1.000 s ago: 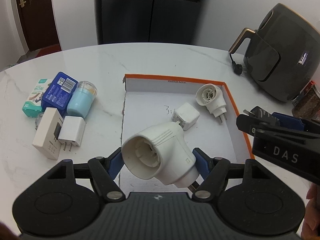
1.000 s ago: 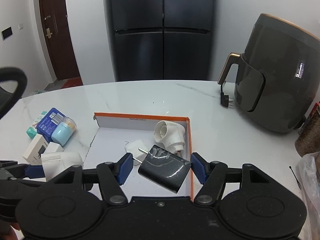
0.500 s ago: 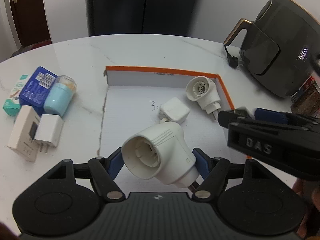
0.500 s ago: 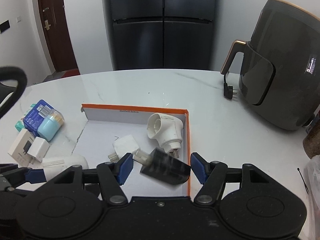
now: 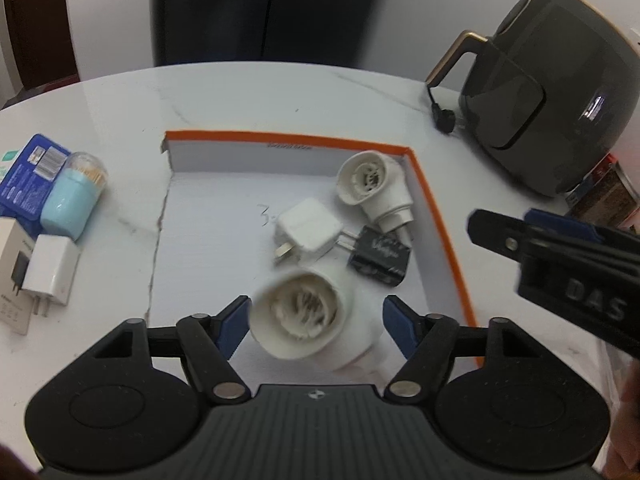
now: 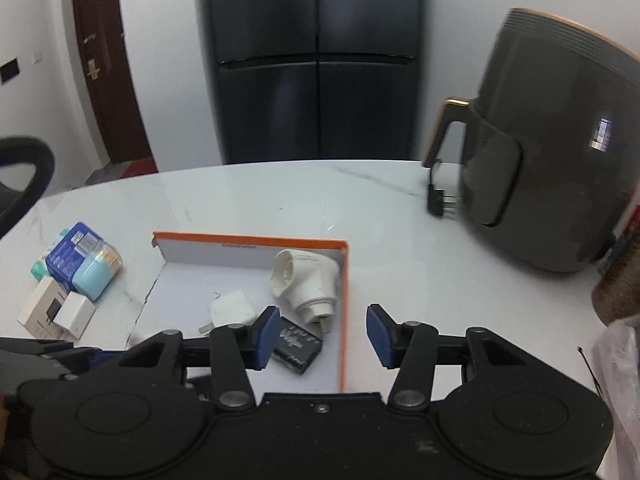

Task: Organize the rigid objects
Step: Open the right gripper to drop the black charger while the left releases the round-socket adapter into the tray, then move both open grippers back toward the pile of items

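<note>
Black charger (image 5: 379, 255) gone from right gripper (image 6: 320, 337) since a second ago, now lying in orange-edged box (image 5: 440, 216) at 3 o'clock of square white plug (image 5: 307, 229). Right jaws opening, nothing between them. White round adapter (image 5: 308, 316) dropped from left pads, blurred, over box floor; left gripper (image 5: 316, 322) opening, pads clear of it. Second round adapter (image 5: 372, 188) at box's 1 o'clock corner.
</note>
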`<state>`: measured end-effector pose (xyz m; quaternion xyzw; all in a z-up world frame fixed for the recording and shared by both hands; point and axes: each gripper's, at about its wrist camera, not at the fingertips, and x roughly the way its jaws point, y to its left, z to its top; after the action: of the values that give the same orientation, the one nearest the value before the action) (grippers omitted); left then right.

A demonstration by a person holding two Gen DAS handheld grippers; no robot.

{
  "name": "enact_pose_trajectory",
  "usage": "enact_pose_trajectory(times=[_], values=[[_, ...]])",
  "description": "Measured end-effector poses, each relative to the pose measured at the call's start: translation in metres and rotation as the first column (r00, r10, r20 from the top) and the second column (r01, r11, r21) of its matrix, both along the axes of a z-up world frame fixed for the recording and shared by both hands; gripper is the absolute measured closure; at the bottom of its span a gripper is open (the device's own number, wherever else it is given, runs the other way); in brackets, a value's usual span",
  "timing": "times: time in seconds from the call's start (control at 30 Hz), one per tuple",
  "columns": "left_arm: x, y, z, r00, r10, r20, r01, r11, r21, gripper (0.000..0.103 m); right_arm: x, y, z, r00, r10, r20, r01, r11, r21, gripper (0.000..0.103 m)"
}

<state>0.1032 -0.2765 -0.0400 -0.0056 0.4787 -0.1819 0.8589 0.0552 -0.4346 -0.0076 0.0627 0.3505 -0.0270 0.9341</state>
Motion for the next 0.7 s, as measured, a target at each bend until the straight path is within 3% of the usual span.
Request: enact_pose_trajectory(times=[0.03, 0.33, 0.4, 0.7], values=[[0.0, -0.001, 0.001, 1.0, 0.005, 0.0, -0.005, 1.0, 0.001, 0.019, -0.004, -0.003, 0.002, 1.0, -0.011, 0.004, 0.011, 1.0, 0.009, 0.042], [-0.016, 0.009, 0.017, 0.999, 0.029, 0.031, -0.029, 1.0, 0.01, 0.014, -0.027, -0.004, 0.014, 0.999, -0.042, 0.026, 0.041, 0.998, 0.038, 0.031], [-0.019, 0.018, 0.021, 0.998, 0.046, 0.04, -0.047, 0.999, 0.012, 0.013, -0.031, 0.0, 0.016, 0.999, -0.045, 0.023, 0.044, 0.998, 0.04, 0.025], [-0.03, 0.075, 0.044, 0.987, 0.143, 0.077, -0.145, 0.989, 0.014, 0.013, -0.041, 0.039, 0.024, 1.0, 0.002, 0.027, -0.003, 0.999, 0.048, 0.023]])
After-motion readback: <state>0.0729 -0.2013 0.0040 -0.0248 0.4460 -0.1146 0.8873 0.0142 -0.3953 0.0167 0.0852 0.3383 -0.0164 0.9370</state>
